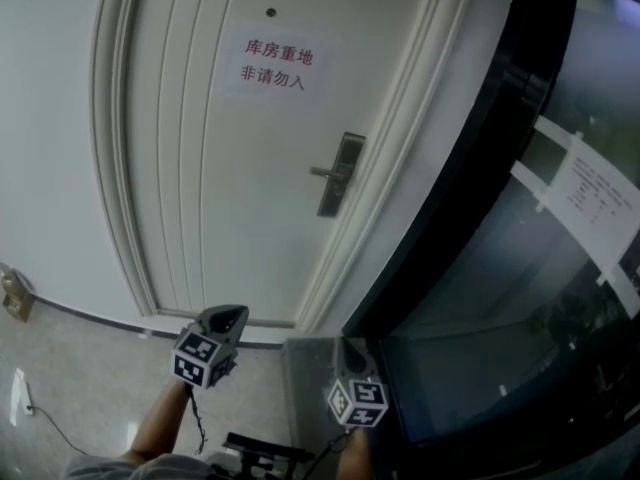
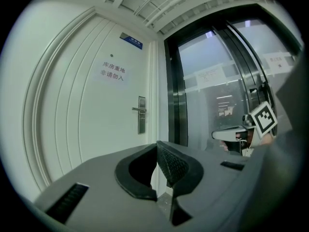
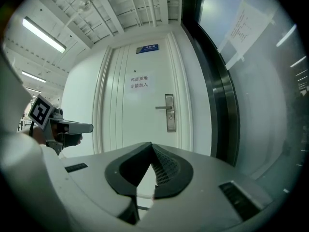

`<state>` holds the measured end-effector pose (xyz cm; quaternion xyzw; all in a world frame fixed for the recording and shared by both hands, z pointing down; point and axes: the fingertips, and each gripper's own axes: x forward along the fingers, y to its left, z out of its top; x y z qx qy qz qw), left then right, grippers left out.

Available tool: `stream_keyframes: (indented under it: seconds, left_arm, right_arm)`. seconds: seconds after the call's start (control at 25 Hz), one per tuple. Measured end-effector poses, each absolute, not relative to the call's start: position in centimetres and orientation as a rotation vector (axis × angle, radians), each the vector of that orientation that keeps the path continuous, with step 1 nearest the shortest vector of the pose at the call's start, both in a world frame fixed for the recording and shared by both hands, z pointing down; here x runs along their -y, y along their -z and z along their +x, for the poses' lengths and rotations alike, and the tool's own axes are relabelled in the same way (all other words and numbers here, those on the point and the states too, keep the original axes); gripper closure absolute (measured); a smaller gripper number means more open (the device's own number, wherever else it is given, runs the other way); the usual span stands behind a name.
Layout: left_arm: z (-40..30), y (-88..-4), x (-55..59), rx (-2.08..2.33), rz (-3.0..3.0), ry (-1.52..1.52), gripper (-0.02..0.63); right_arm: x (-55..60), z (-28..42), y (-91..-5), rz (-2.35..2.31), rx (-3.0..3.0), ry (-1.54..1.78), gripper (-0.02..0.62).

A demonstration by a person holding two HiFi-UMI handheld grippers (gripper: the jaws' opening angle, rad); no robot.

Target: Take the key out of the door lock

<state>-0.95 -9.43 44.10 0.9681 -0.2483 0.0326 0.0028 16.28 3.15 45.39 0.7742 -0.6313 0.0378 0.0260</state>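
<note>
– Left hand-held gripper [image 2: 157, 148] first: jaws pressed together, nothing in them. Right hand-held gripper [image 3: 151, 148] reads the same on my screen, closed and empty.

– And the key?

– I judge it sits in the lock plate [image 3: 170, 112], under the lever handle [image 3: 161, 108], at the right edge of the white door [image 1: 200, 188]. The key itself is too small for me to make out. Both grippers point level at the door, well apart from the lock.

– Which step, then?

– The approach, I'd say; nothing is gripped yet. Next I'd want the right one brought up to the plate, its jaws opened, then closed on the key's head.

– Room to move?

– Open floor [image 1: 80, 388] ahead of me. The tight side is the right: the door frame [image 1: 390, 158] and a dark glass partition [image 1: 470, 198] stand just beside the lock, and the handle juts out above the keyhole. I'd come in straight, below the handle.
</note>
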Motion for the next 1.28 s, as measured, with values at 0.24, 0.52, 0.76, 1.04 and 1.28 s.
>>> stream_keyframes:
  seconds: [0.24,0.52,0.76,1.04,1.28]
  left_arm:
    - [-0.4,-44.1,13.5,0.789,3.038,-0.083,0.599]
    - [0.5,-44.0,16.9,0.775,3.035,-0.062,0.598]
    - [1.4,-44.4,19.0,0.759,3.032,-0.081,0.598]
    - [3.9,-44.5,22.7,0.788,3.020,-0.073,0.598]
    - [6.9,-44.0,27.7,0.811,3.011,-0.076,0.598]
  right_arm:
    - [0.4,17.0,-45.3,2.406,1.946,-0.099,0.584]
    - [3.6,17.7,-45.1,2.399,1.931,-0.084,0.584]
    - [6.0,18.5,-44.9,2.398,1.924,-0.085,0.584]
    - [9.7,21.4,-44.5,2.384,1.935,-0.066,0.584]
    - [14.9,24.7,-43.6,2.376,1.944,-0.061,0.584]
